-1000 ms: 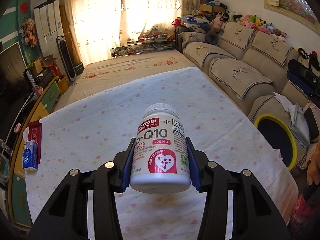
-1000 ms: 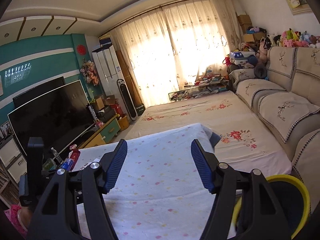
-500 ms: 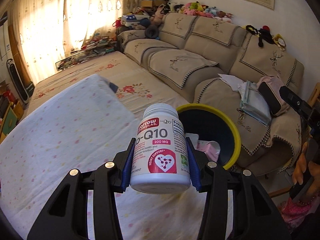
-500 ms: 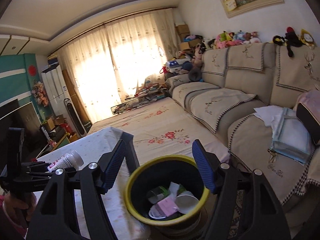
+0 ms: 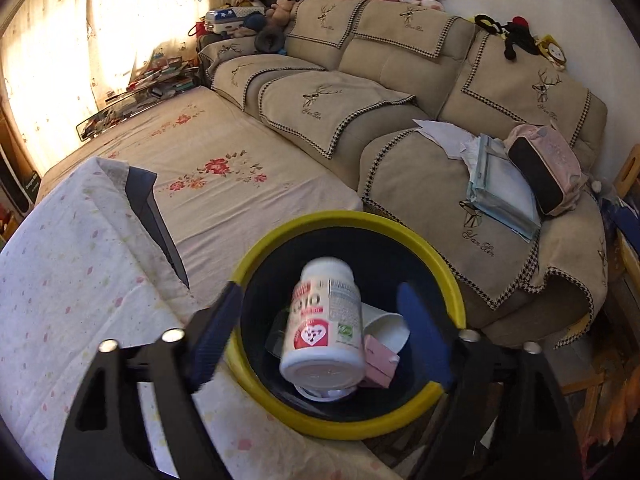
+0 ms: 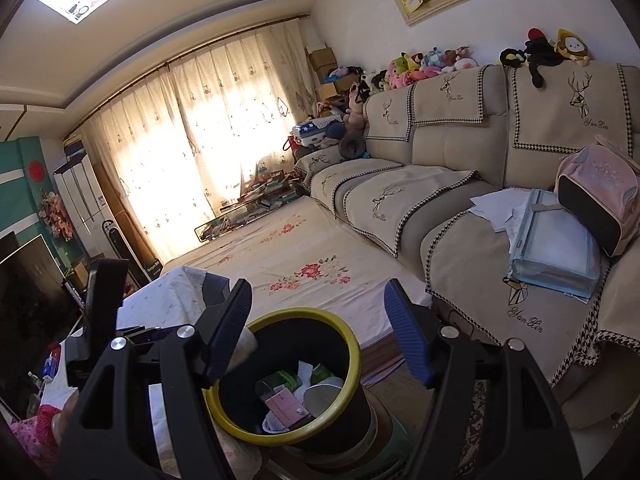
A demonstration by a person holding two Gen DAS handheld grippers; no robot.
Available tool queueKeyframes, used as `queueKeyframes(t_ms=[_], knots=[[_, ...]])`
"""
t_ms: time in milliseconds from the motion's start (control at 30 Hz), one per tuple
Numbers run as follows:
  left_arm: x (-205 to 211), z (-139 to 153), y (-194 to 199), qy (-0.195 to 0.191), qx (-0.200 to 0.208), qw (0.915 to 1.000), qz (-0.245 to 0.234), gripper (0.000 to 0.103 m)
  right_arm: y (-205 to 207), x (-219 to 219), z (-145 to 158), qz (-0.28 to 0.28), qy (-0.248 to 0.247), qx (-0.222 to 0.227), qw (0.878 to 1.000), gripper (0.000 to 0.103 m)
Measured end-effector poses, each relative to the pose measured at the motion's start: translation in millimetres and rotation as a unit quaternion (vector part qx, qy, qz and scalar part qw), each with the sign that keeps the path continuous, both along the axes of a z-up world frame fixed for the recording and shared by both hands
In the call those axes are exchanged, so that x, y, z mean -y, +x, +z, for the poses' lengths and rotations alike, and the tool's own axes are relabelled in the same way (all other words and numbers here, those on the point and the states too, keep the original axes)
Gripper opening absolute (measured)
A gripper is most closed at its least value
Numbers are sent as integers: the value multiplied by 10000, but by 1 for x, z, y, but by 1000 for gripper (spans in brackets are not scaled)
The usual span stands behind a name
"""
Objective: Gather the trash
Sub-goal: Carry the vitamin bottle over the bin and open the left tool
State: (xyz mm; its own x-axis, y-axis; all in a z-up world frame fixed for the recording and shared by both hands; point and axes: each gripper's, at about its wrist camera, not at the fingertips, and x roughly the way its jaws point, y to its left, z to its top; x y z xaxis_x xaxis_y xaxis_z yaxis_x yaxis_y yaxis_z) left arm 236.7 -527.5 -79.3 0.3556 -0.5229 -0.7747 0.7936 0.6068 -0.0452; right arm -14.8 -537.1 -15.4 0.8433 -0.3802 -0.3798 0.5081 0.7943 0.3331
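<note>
A white supplement bottle point(image 5: 322, 328) with a red heart label hangs free between the open fingers of my left gripper point(image 5: 320, 322), blurred, right above the black trash bin with a yellow rim point(image 5: 348, 218). Neither blue pad touches it. Inside the bin lie a pink box point(image 5: 380, 364), a paper cup point(image 5: 388, 326) and other scraps. In the right wrist view my right gripper point(image 6: 318, 328) is open and empty above the same bin point(image 6: 352, 344); the bottle's cap point(image 6: 246, 344) peeks out behind its left finger.
The table with a spotted white cloth point(image 5: 72, 280) lies to the left of the bin. A beige sofa point(image 5: 460, 152) with papers and a pink backpack point(image 5: 546, 168) stands to the right. A floral-covered platform point(image 5: 224, 168) runs behind. The left gripper's body point(image 6: 100, 312) shows at left.
My left gripper swung right from over the table to above the bin, then opened; the bottle has left the pads and is dropping. The right gripper moved nearer the bin, still open.
</note>
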Motion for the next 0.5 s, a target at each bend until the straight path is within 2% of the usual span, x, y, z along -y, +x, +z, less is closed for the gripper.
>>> queueKeyframes(t_ms=[133,267,400,500], knots=[[-27,3,4,-118,-20,9996,241,87,9,-13,3,164,-136,-91,9997,66],[-85,22,-9,-294,374,9973,565,90,20,-33,4,449,-222,-127,9987,67],[-155,44,-30,-582,683,9906,1036,97,33,-59,5,775,-315,-217,9963,68],[-207,59,-47,-757,915,9818,1483,98,40,-82,6,1022,-403,-280,9936,68]])
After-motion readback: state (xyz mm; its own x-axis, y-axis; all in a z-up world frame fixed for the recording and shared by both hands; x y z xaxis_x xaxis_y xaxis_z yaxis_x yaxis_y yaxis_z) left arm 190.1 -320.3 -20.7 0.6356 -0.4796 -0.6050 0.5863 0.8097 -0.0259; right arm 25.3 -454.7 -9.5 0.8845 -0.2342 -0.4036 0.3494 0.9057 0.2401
